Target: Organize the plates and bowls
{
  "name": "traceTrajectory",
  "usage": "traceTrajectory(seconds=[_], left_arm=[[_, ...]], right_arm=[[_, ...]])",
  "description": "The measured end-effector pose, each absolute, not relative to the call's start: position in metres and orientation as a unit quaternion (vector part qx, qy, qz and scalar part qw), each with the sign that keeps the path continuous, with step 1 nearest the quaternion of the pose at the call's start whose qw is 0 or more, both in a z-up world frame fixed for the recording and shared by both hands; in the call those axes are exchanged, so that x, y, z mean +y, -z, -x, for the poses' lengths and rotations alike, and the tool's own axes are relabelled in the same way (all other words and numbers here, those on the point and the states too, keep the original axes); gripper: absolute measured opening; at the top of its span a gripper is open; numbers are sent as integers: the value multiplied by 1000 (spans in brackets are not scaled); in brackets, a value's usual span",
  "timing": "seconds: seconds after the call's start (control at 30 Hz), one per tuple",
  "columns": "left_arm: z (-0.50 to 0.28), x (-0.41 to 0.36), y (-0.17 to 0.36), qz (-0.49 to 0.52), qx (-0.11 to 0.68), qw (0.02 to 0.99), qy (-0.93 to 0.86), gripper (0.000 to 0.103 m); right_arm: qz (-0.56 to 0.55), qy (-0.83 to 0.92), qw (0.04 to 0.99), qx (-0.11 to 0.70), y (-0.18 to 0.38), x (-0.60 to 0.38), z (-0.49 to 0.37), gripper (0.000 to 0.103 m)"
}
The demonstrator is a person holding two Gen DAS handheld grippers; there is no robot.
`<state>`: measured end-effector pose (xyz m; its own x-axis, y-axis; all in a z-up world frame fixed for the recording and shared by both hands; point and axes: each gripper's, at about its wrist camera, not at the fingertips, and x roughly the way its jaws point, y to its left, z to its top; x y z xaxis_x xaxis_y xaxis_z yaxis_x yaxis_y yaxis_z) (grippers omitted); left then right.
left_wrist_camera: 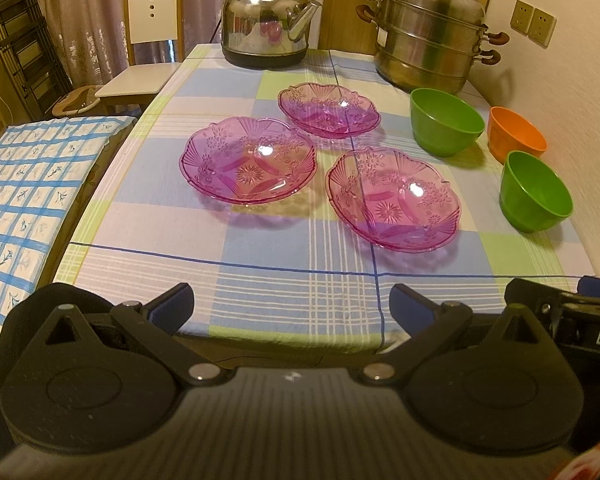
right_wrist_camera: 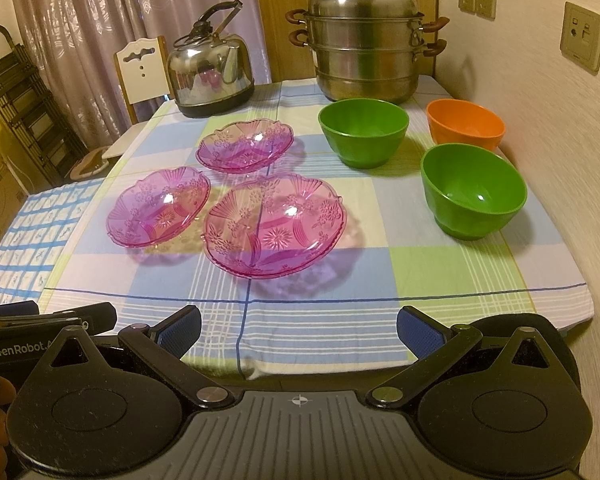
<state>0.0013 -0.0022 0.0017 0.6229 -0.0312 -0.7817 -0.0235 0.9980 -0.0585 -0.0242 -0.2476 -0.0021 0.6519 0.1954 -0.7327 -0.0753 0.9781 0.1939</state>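
Both grippers hovered at the near edge of the bench [left_wrist_camera: 260,288], side by side, well short of the dishes. On the left gripper [left_wrist_camera: 291,300] the blue-padded fingers [left_wrist_camera: 172,300] were spread wide and grasped nothing; the right gripper [right_wrist_camera: 299,330] had its fingers [right_wrist_camera: 420,332] spread the same way, also with nothing between them.

On the checked tablecloth [right_wrist_camera: 440,272] lay three pink translucent plates, all upright and holding nothing. From the right wrist view, the near plate [right_wrist_camera: 275,226] sat closest to the grippers, the left plate [right_wrist_camera: 159,206] just beside it with their rims almost touching, and the far plate [right_wrist_camera: 245,146] a little beyond both. The left wrist view showed the same three: near plate [left_wrist_camera: 394,200], left plate [left_wrist_camera: 248,160], far plate [left_wrist_camera: 329,110].

To the right of the plates stood three bowls, apart from one another and nothing inside any of them: a large green bowl [right_wrist_camera: 364,132] farthest back, an orange bowl [right_wrist_camera: 465,124] near the wall, and a second green bowl [right_wrist_camera: 473,190] nearer the grippers. None was nested in another.

At the back of the bench stood a steel kettle [right_wrist_camera: 210,80] and a lidded stacked steamer pot [right_wrist_camera: 366,46]; its contents could not be seen. A white chair [left_wrist_camera: 152,40] stood beyond the left edge.
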Motion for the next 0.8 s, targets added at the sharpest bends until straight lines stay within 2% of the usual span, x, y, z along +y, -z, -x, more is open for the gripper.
traceTrajectory(seconds=[0.8], left_arm=[[-18,4,-12,56,425,903,14,103]], right_arm=[[-81,-66,913,394,1,-260,18,103]])
